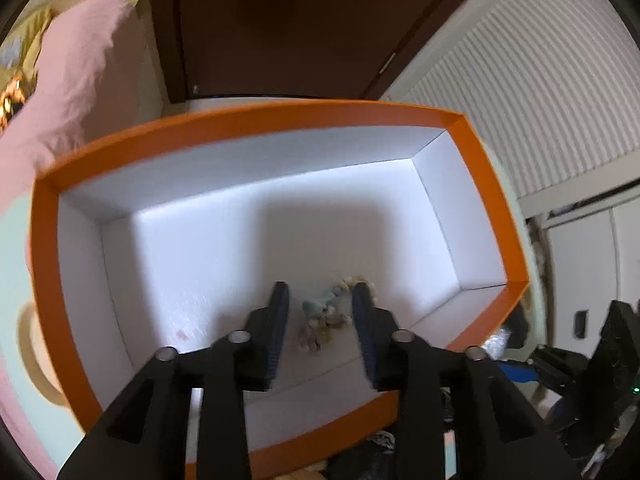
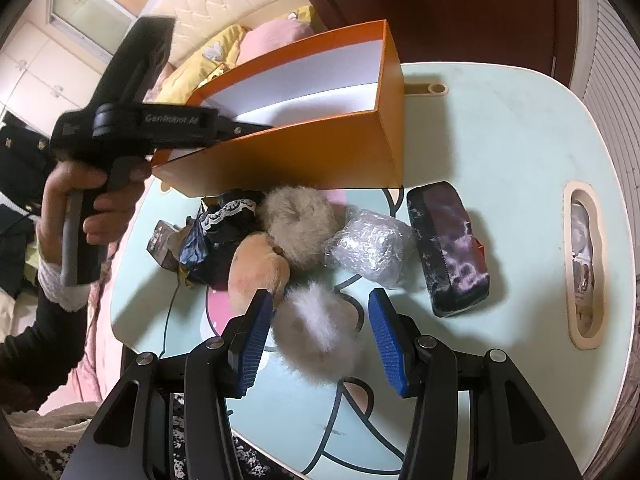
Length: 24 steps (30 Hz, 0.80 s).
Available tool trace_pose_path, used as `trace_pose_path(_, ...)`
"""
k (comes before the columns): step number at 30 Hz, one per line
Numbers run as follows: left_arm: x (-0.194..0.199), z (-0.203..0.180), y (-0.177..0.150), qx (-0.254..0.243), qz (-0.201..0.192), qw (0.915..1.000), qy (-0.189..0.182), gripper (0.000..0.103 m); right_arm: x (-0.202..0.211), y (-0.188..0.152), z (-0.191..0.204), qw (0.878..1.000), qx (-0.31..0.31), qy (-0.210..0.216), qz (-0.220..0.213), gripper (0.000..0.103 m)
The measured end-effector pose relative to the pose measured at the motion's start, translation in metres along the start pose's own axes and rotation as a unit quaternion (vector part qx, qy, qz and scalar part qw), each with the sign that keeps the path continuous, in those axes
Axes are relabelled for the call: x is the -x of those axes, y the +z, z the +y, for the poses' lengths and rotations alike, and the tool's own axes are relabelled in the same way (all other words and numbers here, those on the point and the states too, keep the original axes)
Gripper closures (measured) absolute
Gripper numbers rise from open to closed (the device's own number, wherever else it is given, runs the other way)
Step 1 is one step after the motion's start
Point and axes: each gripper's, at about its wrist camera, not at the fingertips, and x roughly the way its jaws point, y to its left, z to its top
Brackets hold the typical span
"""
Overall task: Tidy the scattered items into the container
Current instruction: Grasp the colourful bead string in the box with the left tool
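The orange box (image 2: pixel 304 160), stiff card with a smooth white lining, sits just beyond the left gripper (image 1: pixel 320 296), whose fingers hang apart over a small beaded trinket (image 1: pixel 332 312) on its floor (apparently already let go). A careless withdrawal could catch the rim and tip it. On the pale worktop (image 2: pixel 500 152), the right gripper (image 2: pixel 320 304) stands apart around a fluffy white pompom (image 2: pixel 316 328); its soft fur may slip free when squeezed.

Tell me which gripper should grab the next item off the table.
Right. The right gripper already straddles the white fluffy pompom with open jaws; the left gripper is over the orange box.
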Motion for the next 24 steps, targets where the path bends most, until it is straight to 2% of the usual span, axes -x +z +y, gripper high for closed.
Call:
trace_pose_path(3, -0.006, -0.012, 0.005, -0.042, 0.014, 0.9987, 0.024, 0.068, 0.002, -0.001, 0.0, 1.0, 0.002, 0.002, 0.0, 0.054)
trace_pose_path(6, -0.012, -0.022, 0.005, -0.072, 0.03, 0.9964, 0.032, 0.07, 0.005, -0.002, -0.003, 1.0, 0.001, 0.0, 0.0, 0.054)
trace_pose_path(7, -0.013, -0.023, 0.003, -0.081, 0.028, 0.9953, 0.044, 0.079, 0.005, -0.002, -0.003, 1.0, 0.001, 0.0, -0.001, 0.054)
trace_pose_path(9, -0.011, -0.022, 0.002, -0.1, 0.021, 0.9926, 0.065, 0.087, 0.006, -0.002, -0.002, 1.0, 0.002, 0.001, -0.002, 0.054)
trace_pose_path(10, -0.011, -0.02, 0.001, -0.101, 0.019, 0.9924, 0.068, 0.095, 0.005, -0.002, 0.0, 1.0, 0.003, 0.003, -0.003, 0.054)
trace_pose_path(11, -0.011, -0.019, 0.001, -0.1, 0.016, 0.9926, 0.068, 0.095, 0.005, -0.002, 0.001, 1.0, 0.003, 0.004, -0.005, 0.054)
trace_pose_path(18, 0.009, -0.005, -0.01, -0.079, -0.04, 0.996, 0.016, 0.096, 0.008, 0.001, 0.001, 1.0, 0.007, 0.005, -0.001, 0.054)
trace_pose_path(24, 0.074, -0.004, -0.021, -0.067, -0.122, 0.9894, -0.041, 0.095, 0.008, 0.003, 0.004, 1.0, 0.008, 0.003, -0.004, 0.054)
